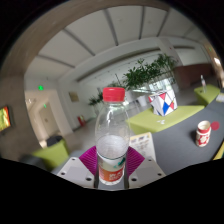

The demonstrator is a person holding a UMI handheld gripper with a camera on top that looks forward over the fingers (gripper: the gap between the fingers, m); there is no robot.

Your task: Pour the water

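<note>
The clear plastic water bottle with a red cap and red-and-white label stands upright between the fingers of the gripper, its base against the magenta pads; both fingers seem to press on it, so the gripper looks closed narrowly around the bottle's lower body, though the contact itself is partly hidden; the red cap appears still on. Beyond the fingers, off to one side on the grey bench, sits a small red-and-white cup, well apart from the bottle; green potted plants stand farther back. The step in hand looks like the grasp and carry; pouring has not begun. The next move probably calls for bringing the bottle over the cup, then tilting it slowly; with the cap on, nothing would flow.
</note>
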